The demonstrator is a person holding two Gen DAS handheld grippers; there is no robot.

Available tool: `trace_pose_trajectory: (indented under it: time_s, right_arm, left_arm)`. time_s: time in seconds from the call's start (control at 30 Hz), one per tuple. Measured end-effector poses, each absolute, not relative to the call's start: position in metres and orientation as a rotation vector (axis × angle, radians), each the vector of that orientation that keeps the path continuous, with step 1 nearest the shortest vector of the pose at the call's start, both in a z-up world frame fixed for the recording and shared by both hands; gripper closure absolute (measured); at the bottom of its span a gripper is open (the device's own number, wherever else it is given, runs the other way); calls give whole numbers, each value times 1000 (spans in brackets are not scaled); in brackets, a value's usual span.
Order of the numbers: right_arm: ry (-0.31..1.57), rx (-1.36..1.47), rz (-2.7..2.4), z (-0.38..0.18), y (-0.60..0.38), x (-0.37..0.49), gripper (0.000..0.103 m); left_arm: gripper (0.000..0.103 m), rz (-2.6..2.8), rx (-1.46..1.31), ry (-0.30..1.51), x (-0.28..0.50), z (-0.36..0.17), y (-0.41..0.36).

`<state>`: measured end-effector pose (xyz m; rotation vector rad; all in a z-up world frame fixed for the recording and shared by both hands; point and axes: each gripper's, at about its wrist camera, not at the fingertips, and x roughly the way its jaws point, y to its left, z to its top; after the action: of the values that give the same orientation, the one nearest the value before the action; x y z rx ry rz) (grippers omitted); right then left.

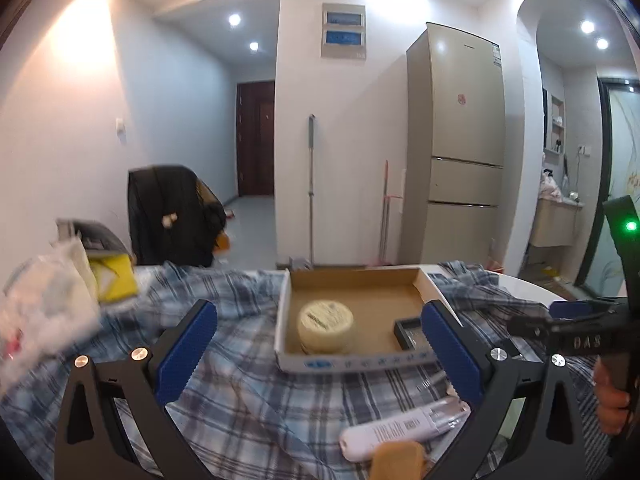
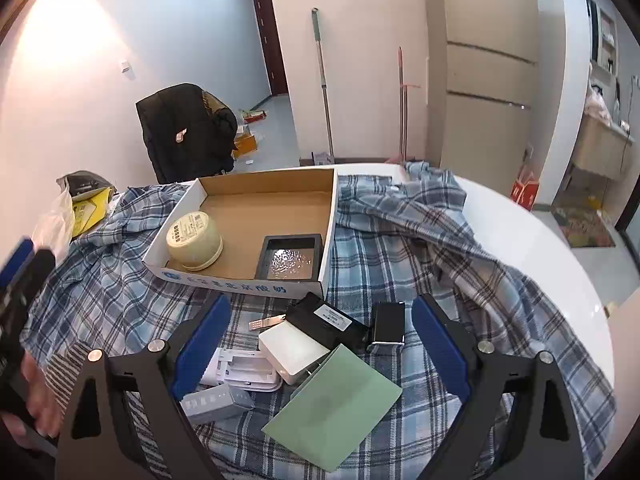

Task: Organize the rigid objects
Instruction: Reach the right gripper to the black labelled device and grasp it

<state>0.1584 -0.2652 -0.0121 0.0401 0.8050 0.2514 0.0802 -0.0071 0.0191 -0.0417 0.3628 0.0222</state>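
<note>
An open cardboard box [image 2: 240,280] lies on the plaid cloth and holds a cream round tub [image 2: 194,240] and a black tray [image 2: 290,258]. My right gripper [image 2: 320,344] hovers open above a pile in front of the box: a black labelled box [image 2: 324,320], a white box [image 2: 292,350], a green card [image 2: 336,408], a small black device [image 2: 388,322] and a white plastic piece [image 2: 240,368]. My left gripper [image 1: 320,348] is open with nothing in it, facing the box [image 1: 352,362] and tub [image 1: 326,324]. A white tube [image 1: 400,428] lies just below it.
The plaid cloth [image 2: 400,248] covers a round white table [image 2: 540,264]. A plastic bag [image 1: 44,304] and a yellow packet [image 1: 114,276] sit at the left. Behind the table are a chair with a black jacket [image 2: 188,132], a mop [image 2: 324,80] and a fridge [image 1: 460,140].
</note>
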Motion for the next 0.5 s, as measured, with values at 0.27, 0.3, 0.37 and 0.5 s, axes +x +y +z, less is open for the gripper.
trace_pose_trajectory:
  time_s: [0.27,0.3,0.37,0.5]
  right_arm:
    - [910,23,313,-28,-261,179,12]
    - [918,24,313,-31,-260,183,14]
    - [944,27,306,-39,-258,191,20]
    - [1027,19,304,-64,-249,207,33]
  left_arm:
    - [0,10,-43,424,94,-15,-8]
    - [0,5,-28,434,95,-18,-11]
    - [0,-14,-7,440,97,-19,-16]
    - [0,-6,-5,426,94,-18,-18]
